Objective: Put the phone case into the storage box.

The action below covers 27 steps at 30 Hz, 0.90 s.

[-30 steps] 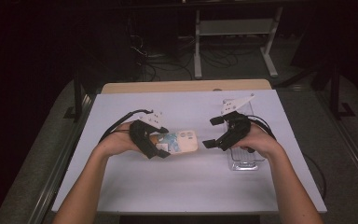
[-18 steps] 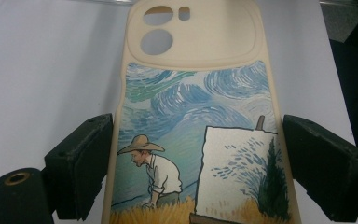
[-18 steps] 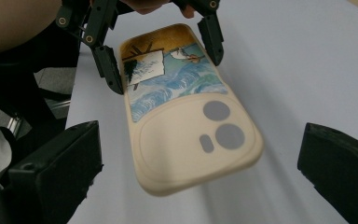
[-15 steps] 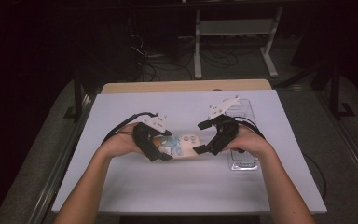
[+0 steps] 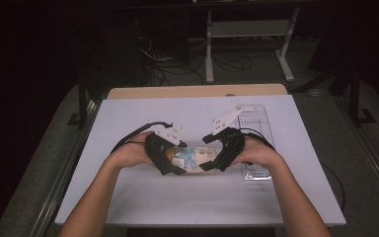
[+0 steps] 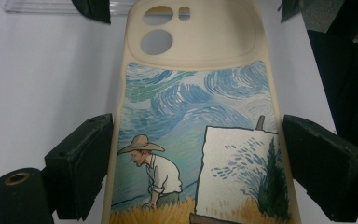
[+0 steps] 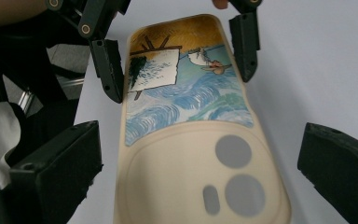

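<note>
The phone case (image 6: 196,126) lies on the counter (image 5: 143,197), gripped across its painted end by the left gripper (image 5: 170,159). The right gripper (image 5: 211,153) straddles the camera end, fingers wide. Next, probably, closing squarely on its edges.

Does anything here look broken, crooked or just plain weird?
Nothing stands out. The painted phone case lies flat and unmarked on the white table, the left gripper at one end, the right gripper at the other.
</note>
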Each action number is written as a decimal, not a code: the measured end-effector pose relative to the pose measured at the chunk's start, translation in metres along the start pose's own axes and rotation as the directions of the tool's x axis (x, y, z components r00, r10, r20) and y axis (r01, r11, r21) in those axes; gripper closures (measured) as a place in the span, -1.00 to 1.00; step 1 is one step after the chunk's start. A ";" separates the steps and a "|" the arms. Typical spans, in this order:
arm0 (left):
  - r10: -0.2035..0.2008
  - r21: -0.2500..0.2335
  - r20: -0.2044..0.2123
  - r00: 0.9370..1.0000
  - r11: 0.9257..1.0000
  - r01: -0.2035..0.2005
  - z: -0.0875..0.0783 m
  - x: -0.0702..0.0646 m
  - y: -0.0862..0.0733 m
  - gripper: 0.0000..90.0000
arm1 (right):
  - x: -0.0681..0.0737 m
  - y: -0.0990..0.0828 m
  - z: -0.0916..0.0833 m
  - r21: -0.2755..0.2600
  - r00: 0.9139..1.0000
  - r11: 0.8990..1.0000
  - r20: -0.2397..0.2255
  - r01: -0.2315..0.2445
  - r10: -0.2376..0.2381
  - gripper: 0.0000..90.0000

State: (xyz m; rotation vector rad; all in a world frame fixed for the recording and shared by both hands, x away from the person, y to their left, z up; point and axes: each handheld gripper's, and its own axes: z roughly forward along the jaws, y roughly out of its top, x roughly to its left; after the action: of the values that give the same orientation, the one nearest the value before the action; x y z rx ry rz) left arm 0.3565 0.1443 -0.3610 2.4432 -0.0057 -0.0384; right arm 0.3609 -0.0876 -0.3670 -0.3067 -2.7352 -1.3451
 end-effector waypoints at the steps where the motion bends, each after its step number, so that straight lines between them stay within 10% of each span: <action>1: 0.004 0.003 0.001 1.000 1.000 -0.004 0.000 -0.001 0.001 -0.74 | 0.001 0.001 0.002 0.010 1.000 1.000 -0.004 0.002 -0.002 -1.00; 27: 0.037 0.010 0.012 0.999 0.999 -0.037 0.003 -0.004 0.006 -0.75 | 0.011 0.006 0.028 0.128 0.993 0.985 -0.016 0.114 -0.113 -0.81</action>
State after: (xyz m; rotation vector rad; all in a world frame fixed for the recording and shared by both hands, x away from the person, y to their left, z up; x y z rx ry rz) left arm 0.3525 0.1380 -0.3599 2.4526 -0.0563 -0.0363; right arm 0.3523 -0.0601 -0.3781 -0.1380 -2.8549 -1.1831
